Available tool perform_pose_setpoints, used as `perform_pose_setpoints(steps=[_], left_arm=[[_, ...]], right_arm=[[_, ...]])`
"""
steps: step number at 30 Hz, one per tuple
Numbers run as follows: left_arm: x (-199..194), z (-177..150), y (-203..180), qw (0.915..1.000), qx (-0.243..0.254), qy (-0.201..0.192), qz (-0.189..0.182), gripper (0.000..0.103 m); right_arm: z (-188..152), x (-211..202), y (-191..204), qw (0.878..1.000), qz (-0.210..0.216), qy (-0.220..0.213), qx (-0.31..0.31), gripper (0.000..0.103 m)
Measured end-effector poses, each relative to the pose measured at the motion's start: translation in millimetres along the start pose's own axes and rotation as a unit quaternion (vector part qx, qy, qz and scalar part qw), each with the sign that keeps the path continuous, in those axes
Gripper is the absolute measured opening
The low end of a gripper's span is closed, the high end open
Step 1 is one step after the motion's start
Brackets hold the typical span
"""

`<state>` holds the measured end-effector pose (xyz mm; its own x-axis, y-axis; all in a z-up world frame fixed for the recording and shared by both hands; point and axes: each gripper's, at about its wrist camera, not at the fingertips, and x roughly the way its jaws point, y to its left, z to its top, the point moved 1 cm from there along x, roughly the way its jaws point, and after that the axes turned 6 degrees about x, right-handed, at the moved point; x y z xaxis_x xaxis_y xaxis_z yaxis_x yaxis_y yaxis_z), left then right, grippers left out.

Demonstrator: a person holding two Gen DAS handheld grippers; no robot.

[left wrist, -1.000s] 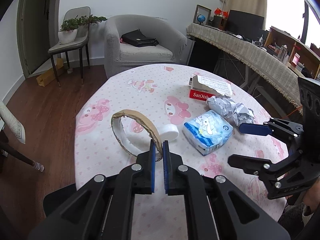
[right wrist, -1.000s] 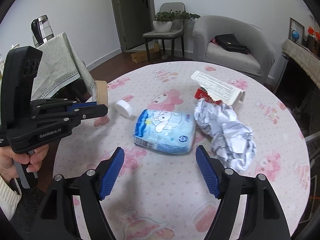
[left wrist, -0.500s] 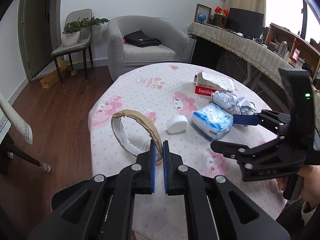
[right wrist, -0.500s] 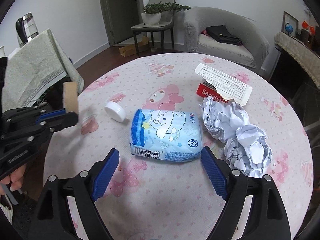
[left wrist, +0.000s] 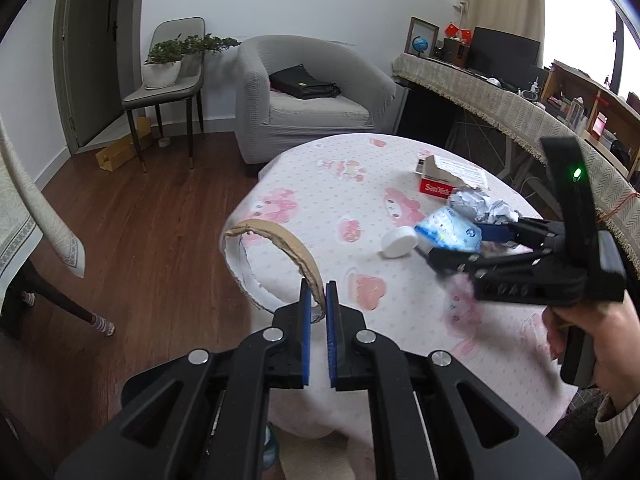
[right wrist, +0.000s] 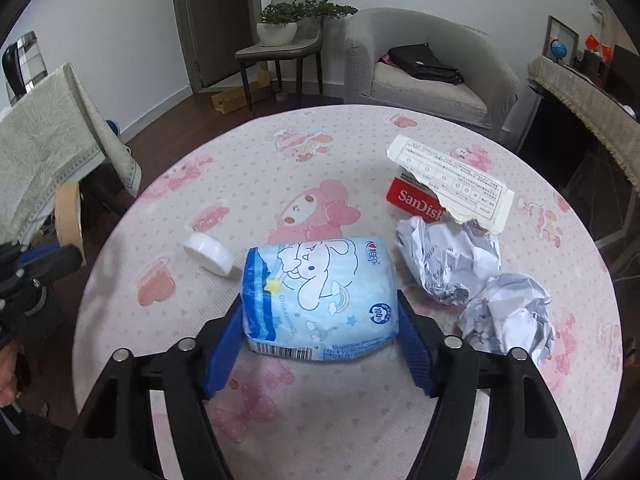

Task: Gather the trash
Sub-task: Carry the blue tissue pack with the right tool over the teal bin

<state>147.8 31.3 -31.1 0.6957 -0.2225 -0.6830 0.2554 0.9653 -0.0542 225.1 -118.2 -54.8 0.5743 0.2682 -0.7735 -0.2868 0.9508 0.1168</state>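
Tissue pack (right wrist: 320, 300) – sides hidden btwn right tool (right wrist: 320, 344) pads.

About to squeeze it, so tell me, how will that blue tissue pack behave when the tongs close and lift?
The tissue pack looks soft and puffy, so it will probably dent between the right tongs. Its glossy plastic wrap may slip. It is likely light for its size.

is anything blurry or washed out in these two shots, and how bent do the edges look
Left wrist view: the right gripper and the tissue pack are motion-smeared, the window at the top right corner is blown out, and the left gripper on the cardboard ring is sharp. Right wrist view: the pack and crumpled paper are crisp. Both show dark fisheye corners and a bowed table edge.
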Motion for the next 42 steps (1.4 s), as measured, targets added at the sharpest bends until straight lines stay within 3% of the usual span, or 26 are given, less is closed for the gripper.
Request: perform_pose_setpoints(steps=[4,10,17,27,42], left_arm=[[-8,-4,11,0.9999,-0.008,-0.001,0.008,0.007],[-20,-14,33,0.9994,-0.025,0.001,0.023,0.007],[-23,-32,51,0.9986,-0.033,0.01,0.039,0.007],[-6,-65,87,0.9942,-0.06,0.056,0.069,0.007],[20,-118,135,0.982,-0.085,0.142,0.092,0.007]], right_arm=[[8,-10,5,0.999,0.023,-0.016,0.02,0.064],[18,-30,23,0.999,0.008,-0.054,0.004,0.064],[23,-43,45,0.996,0.05,-0.071,-0.012,0.064],[23,-48,104,0.989,0.108,-0.079,-0.055,0.064],[18,-30,182,0.976,0.193,-0.053,-0.089,0.064]])
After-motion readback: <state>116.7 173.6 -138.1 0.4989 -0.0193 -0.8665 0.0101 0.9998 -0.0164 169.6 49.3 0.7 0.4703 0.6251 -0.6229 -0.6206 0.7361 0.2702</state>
